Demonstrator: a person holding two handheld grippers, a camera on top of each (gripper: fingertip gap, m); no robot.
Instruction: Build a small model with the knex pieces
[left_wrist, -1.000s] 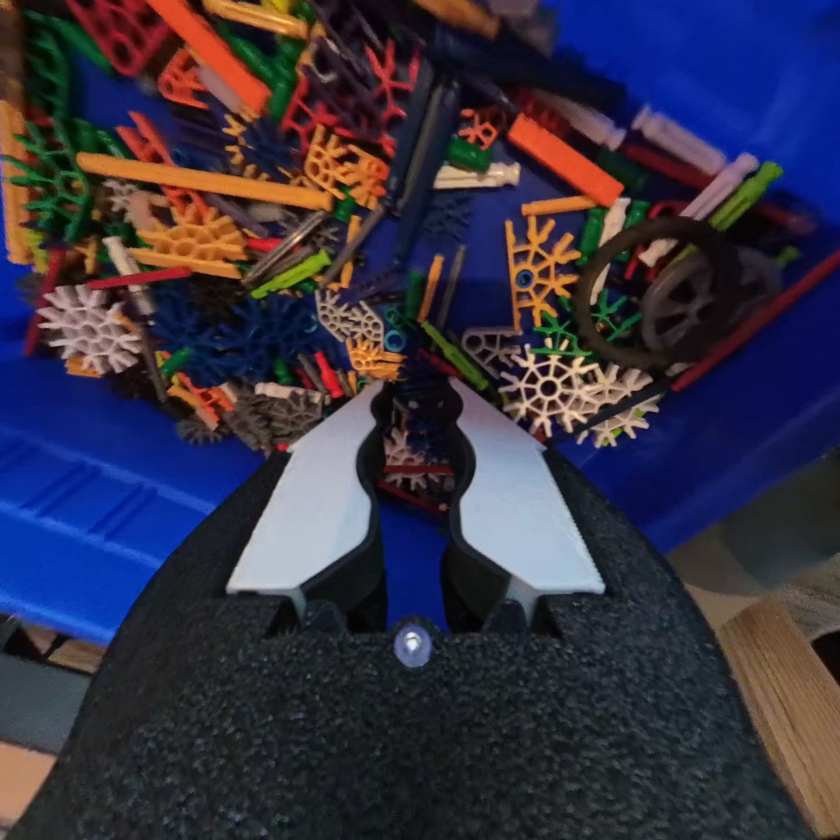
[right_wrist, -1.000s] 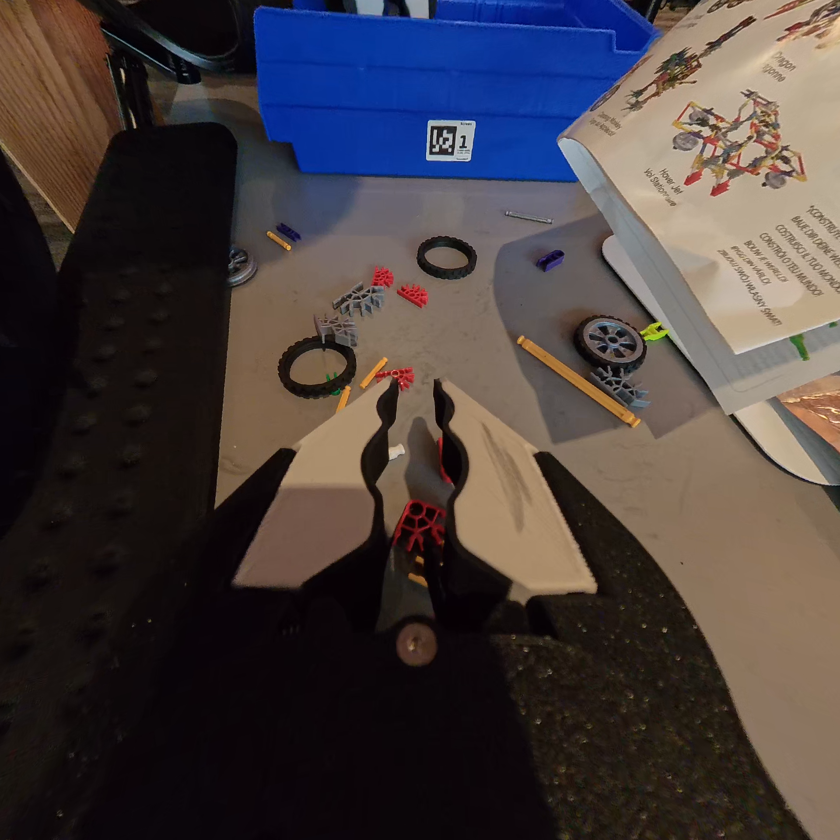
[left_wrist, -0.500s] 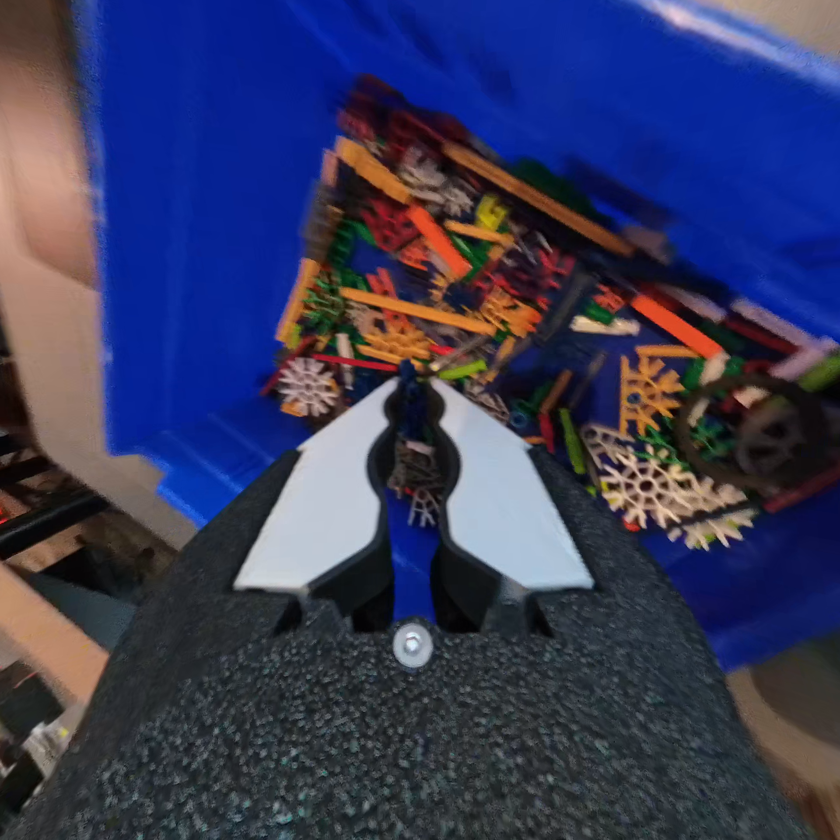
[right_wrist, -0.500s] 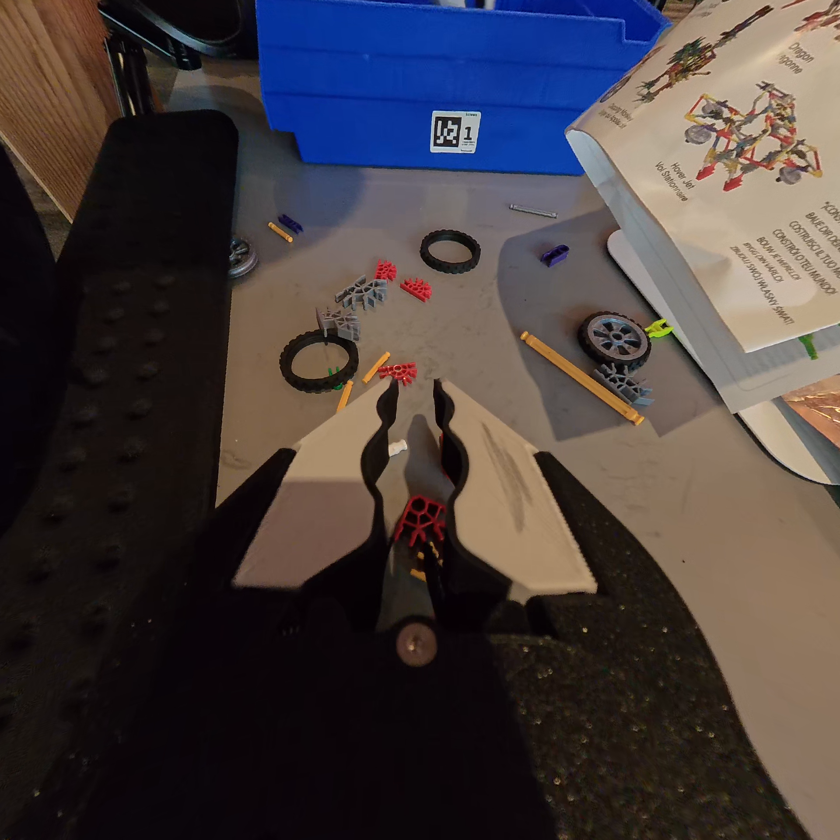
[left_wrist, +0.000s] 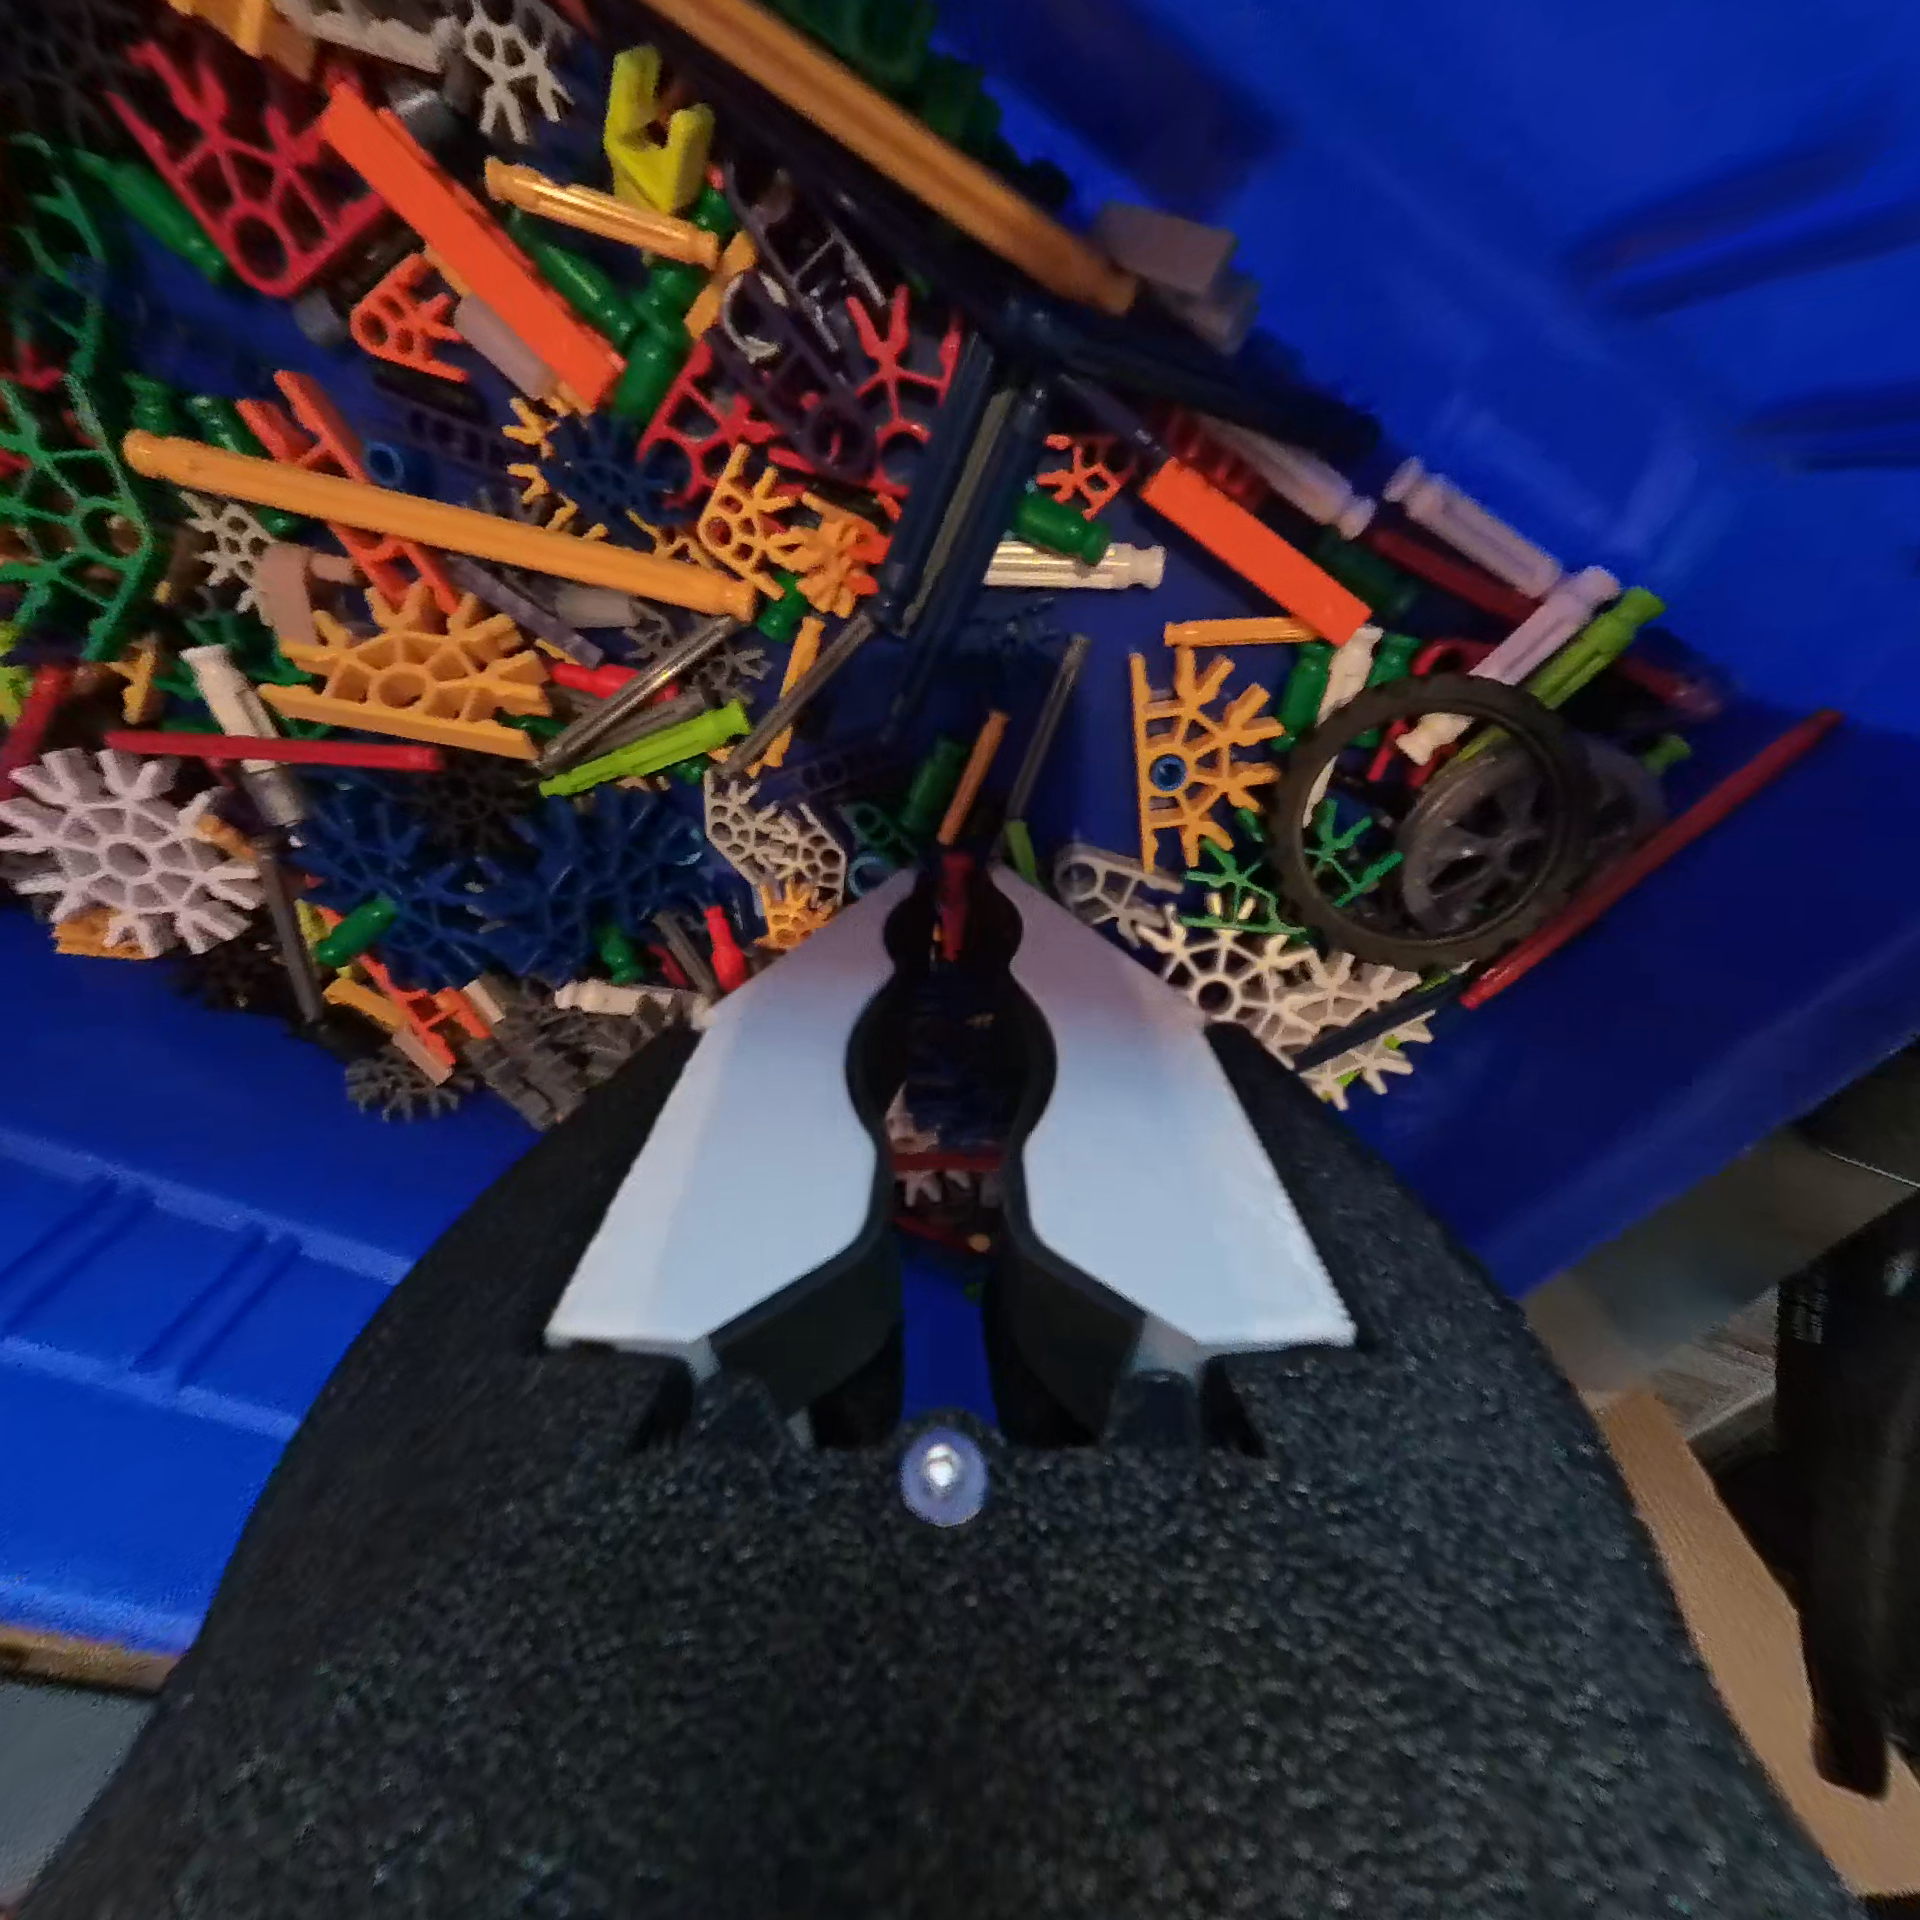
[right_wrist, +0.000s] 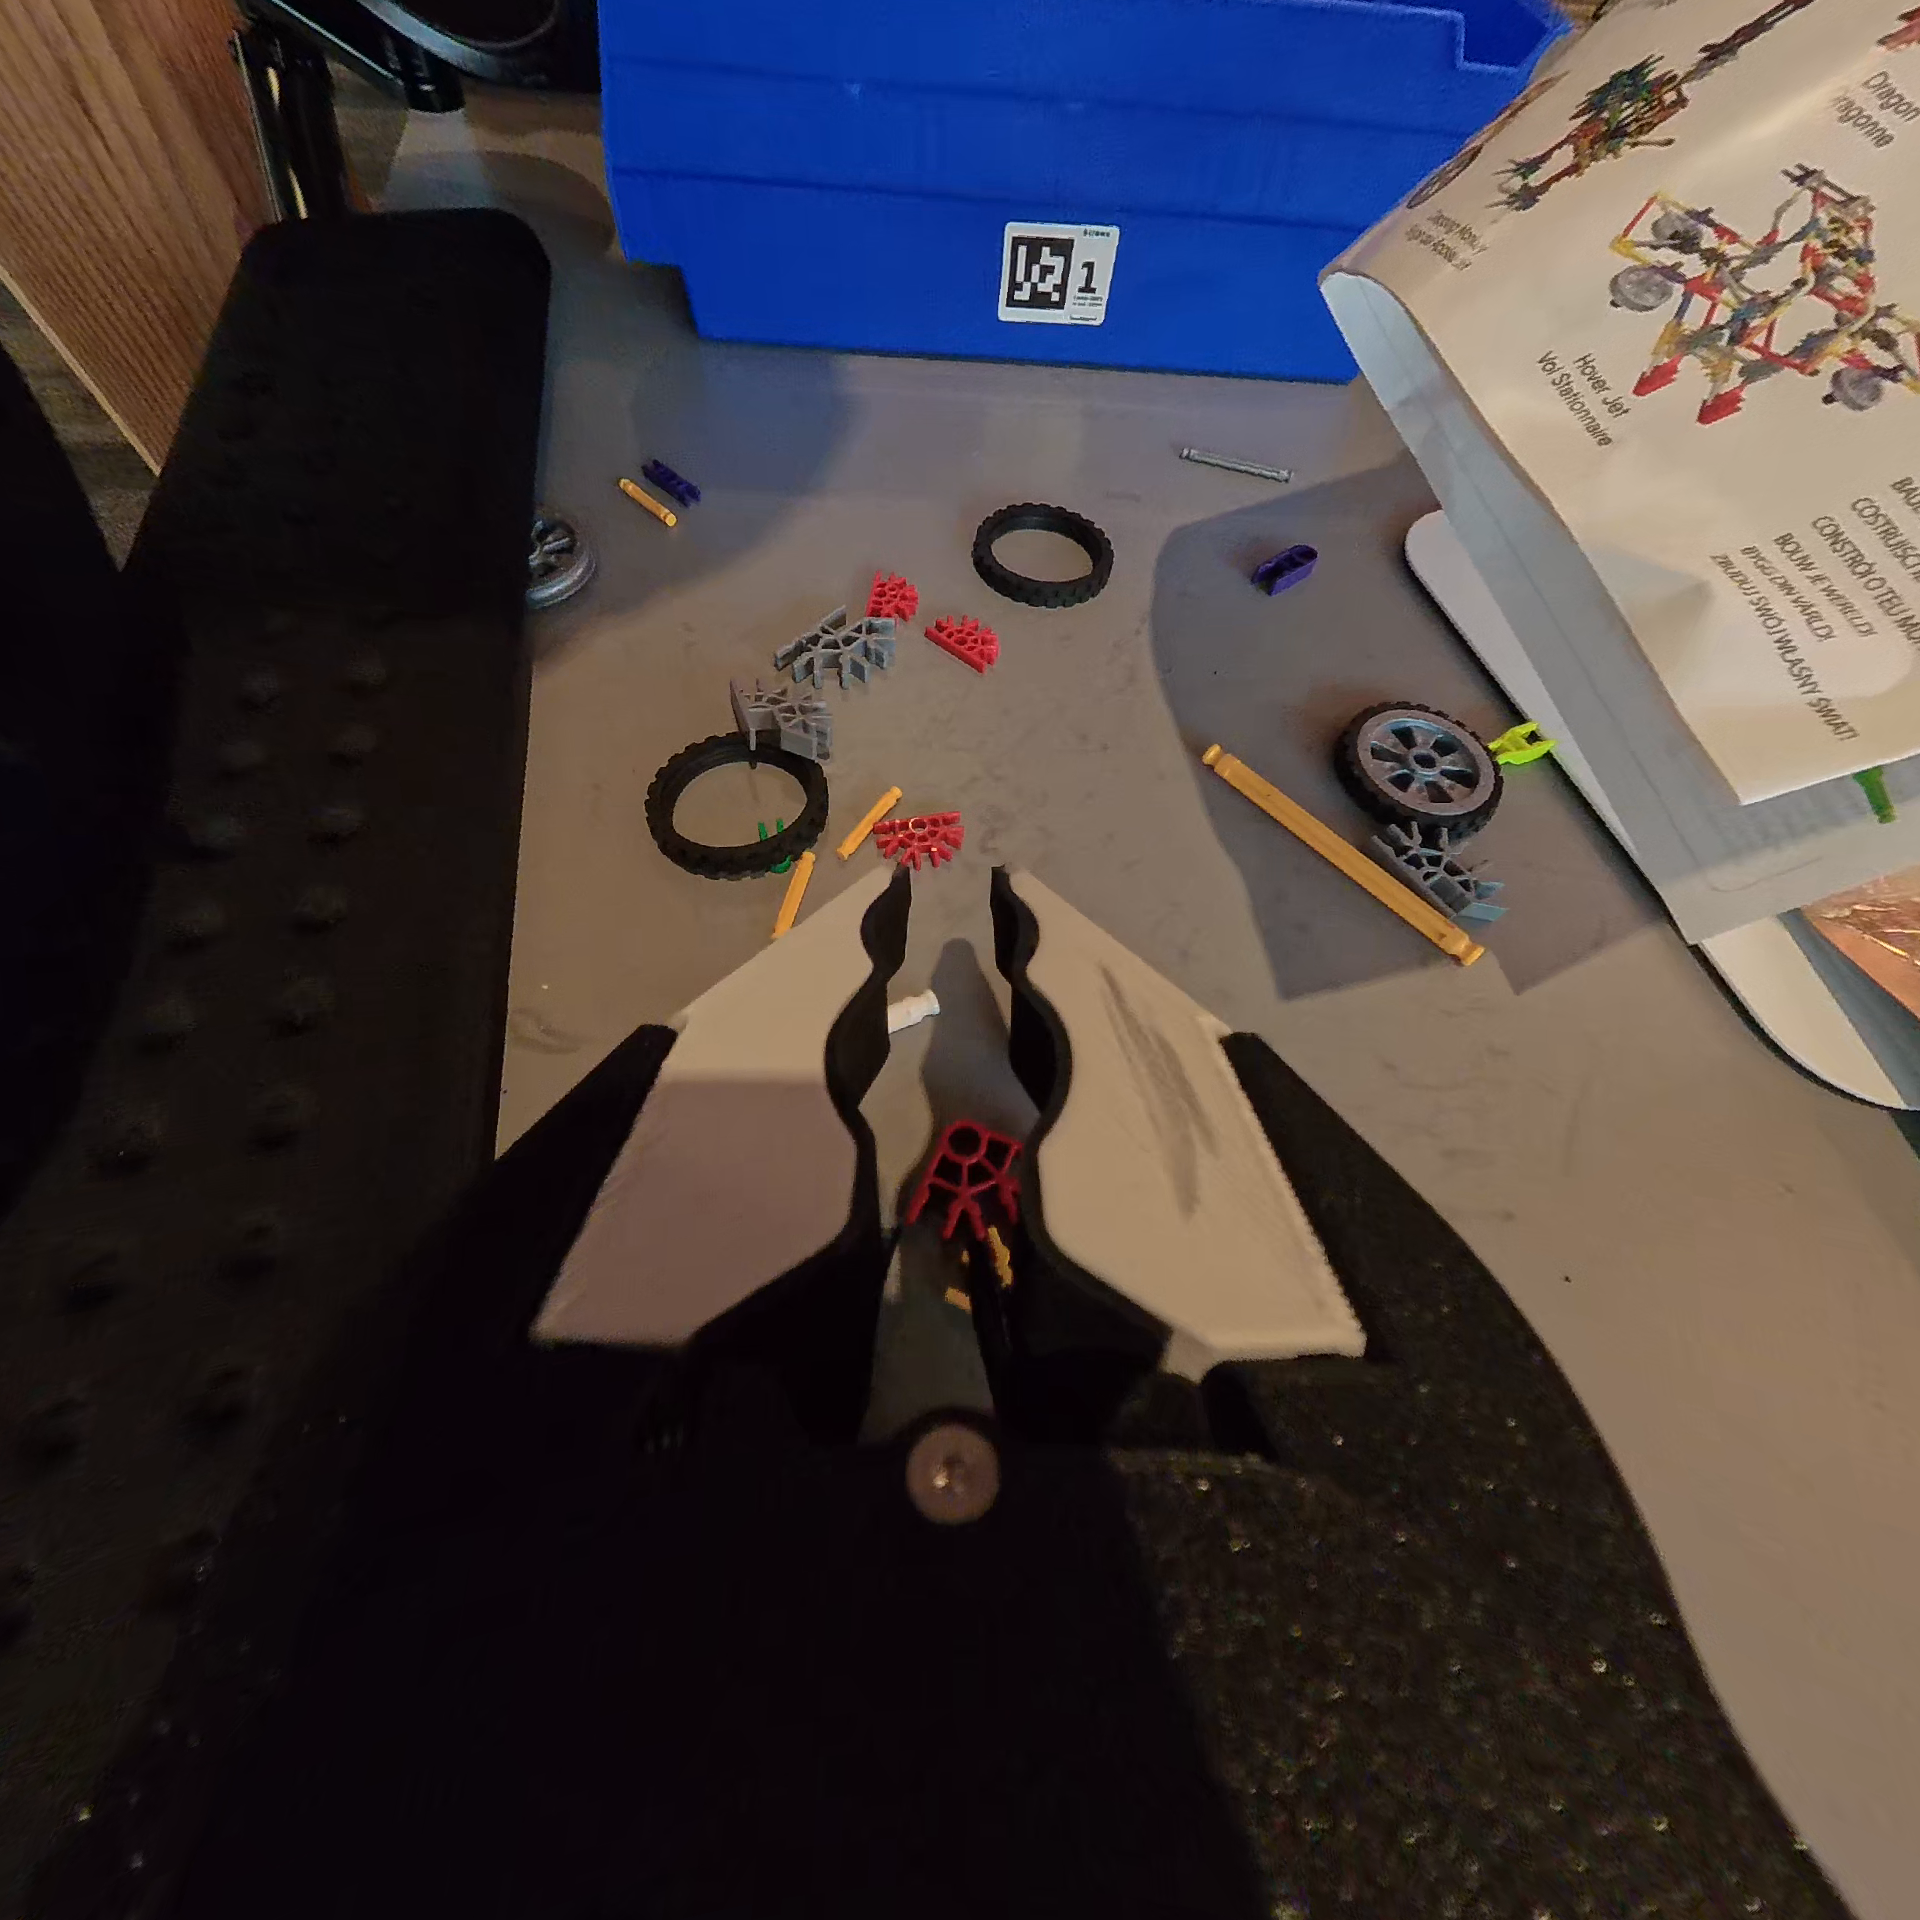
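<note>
Between the nearly closed jaws of the left gripper (left_wrist: 951, 883) we see a small red rod (left_wrist: 954, 902) pinched at the tips, over a blue bin (left_wrist: 1558, 312) of mixed plastic building pieces; a black tyre (left_wrist: 1439, 821) lies right of the jaws. The right gripper (right_wrist: 948, 883) stands narrowly parted at the tips above the grey table (right_wrist: 1455, 1195). A red connector (right_wrist: 966, 1174) sits deep between its jaws; we cannot tell whether they grip it. Just ahead lies a red fan piece (right_wrist: 920, 834).

The right gripper (right_wrist: 951, 883) stands slightly apart above the table (right_wrist: 1351, 1195); a red connector (right_wrist: 966, 1179) sits deep between its fingers (right_wrist: 1143, 1091).
</note>
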